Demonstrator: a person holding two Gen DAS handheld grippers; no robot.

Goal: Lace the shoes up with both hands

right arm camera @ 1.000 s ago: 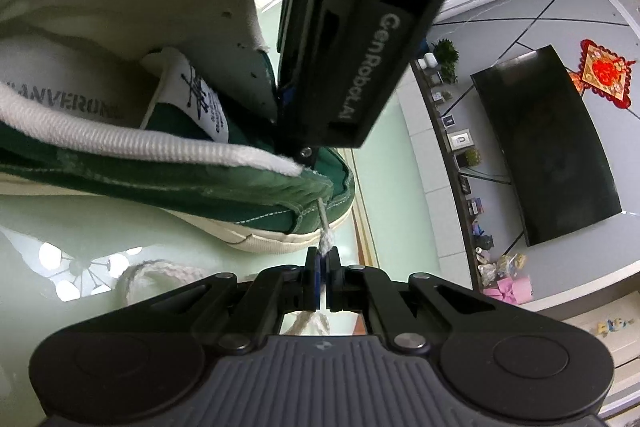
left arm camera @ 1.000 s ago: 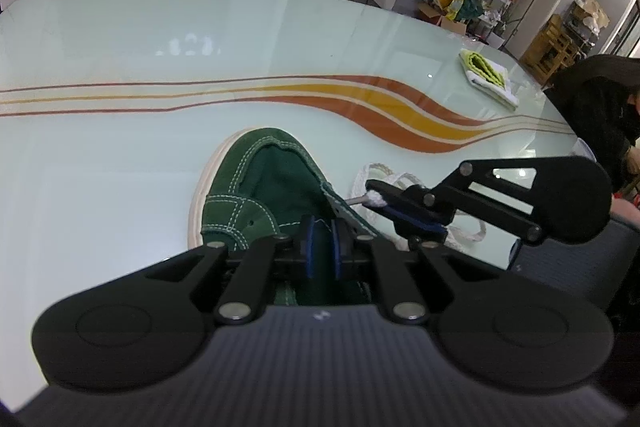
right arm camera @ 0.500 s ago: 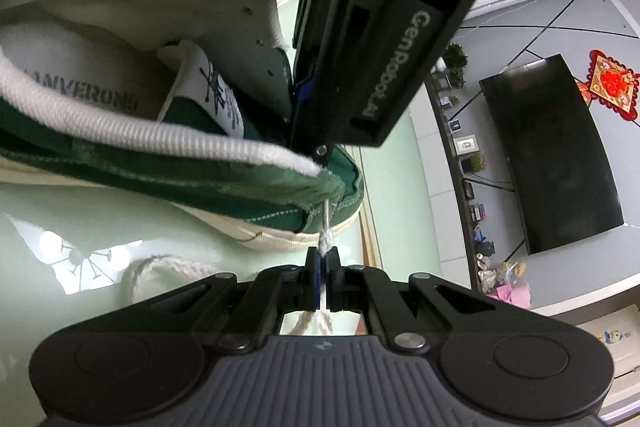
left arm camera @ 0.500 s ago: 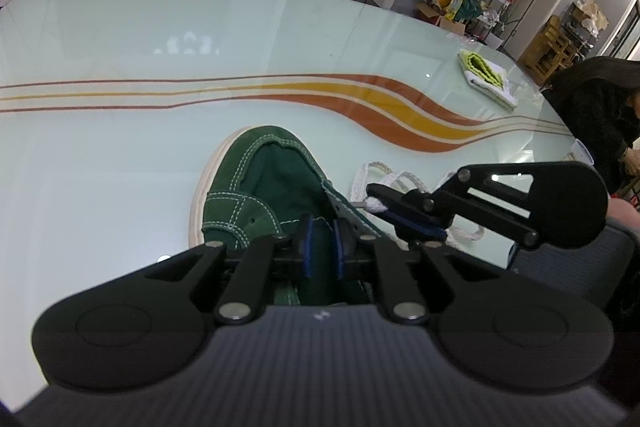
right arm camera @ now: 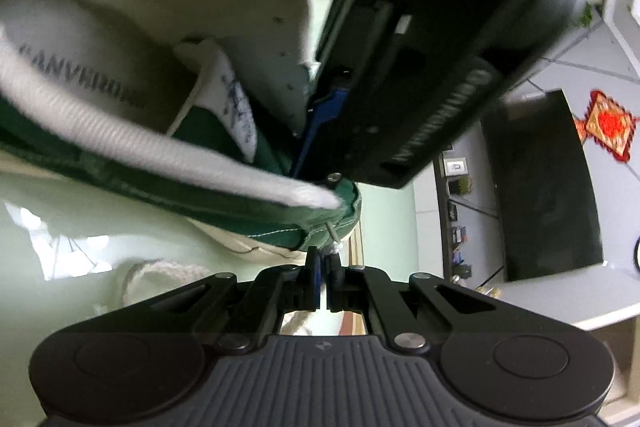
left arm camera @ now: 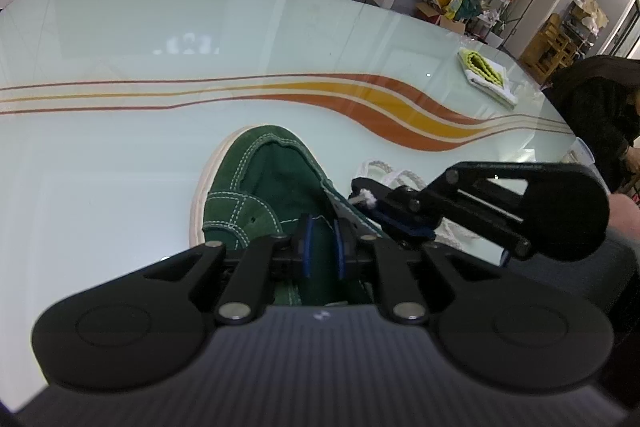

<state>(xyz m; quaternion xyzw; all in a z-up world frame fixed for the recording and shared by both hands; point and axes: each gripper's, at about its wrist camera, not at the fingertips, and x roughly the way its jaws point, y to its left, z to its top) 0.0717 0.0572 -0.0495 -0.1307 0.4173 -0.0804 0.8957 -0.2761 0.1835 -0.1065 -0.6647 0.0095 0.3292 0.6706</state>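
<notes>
On the pale glass table [left arm camera: 120, 167] sits our green suede sneaker [left arm camera: 256, 187]; our left gripper [left arm camera: 322, 247] clamps its tongue, our right gripper [right arm camera: 323, 269] pinches the white braided lace [left arm camera: 366, 198].

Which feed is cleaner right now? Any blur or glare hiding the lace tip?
Left wrist view: sharp; window glare on the table sits clear of the shoe, and the lace tip shows in the right claw. Right wrist view: motion-blurred, shoe print and left claw smeared, but the lace tip at the claw is still readable.
</notes>
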